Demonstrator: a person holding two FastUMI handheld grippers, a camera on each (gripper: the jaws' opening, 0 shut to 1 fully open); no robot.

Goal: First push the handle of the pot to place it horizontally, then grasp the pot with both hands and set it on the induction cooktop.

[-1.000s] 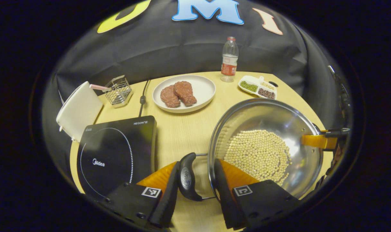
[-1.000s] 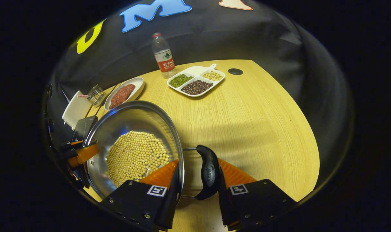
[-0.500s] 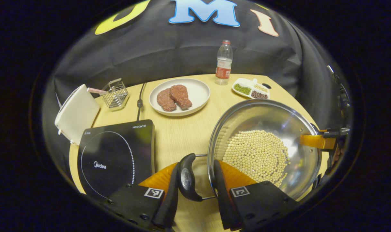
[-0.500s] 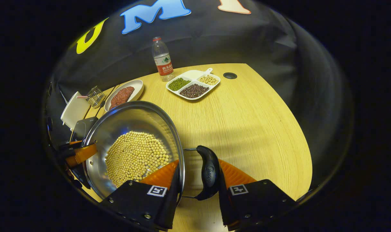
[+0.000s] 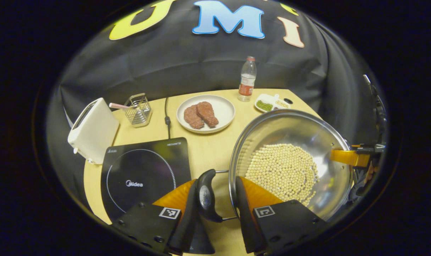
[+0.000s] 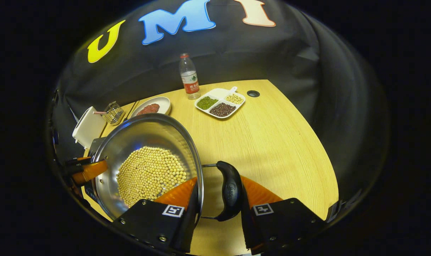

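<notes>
A: Where is the pot (image 5: 290,160) now?

B: Held between the two claws above the bench (image 6: 272,142), to the right of the induction cooktop (image 5: 144,174) in the left gripper view. I judge it is lifted clear of the wood, since the bench sits well below the rim. Soybeans (image 5: 283,170) cover its bottom.

A: And the grips?

B: The left claw (image 5: 215,199) is closed across the pot wall and the black left handle (image 5: 205,193): one finger outside the handle, the other inside the rim. The right claw (image 6: 217,199) does the same on the right handle (image 6: 229,190). Both fingers look pressed on; I cannot see the contact under the rim.

A: How to carry it well?

B: Move both claws together toward the cooktop, same height, same pace. If one side dips, the beans will slide and shift the load. Keep the squeeze steady, centre the pot over the dotted ring, then lower flat.

A: Which way does it lie?

B: Mouth up, roughly level. Its long axis runs handle to handle, claw to claw, across the bench. Both handles stick out sideways, lying horizontal.
</notes>
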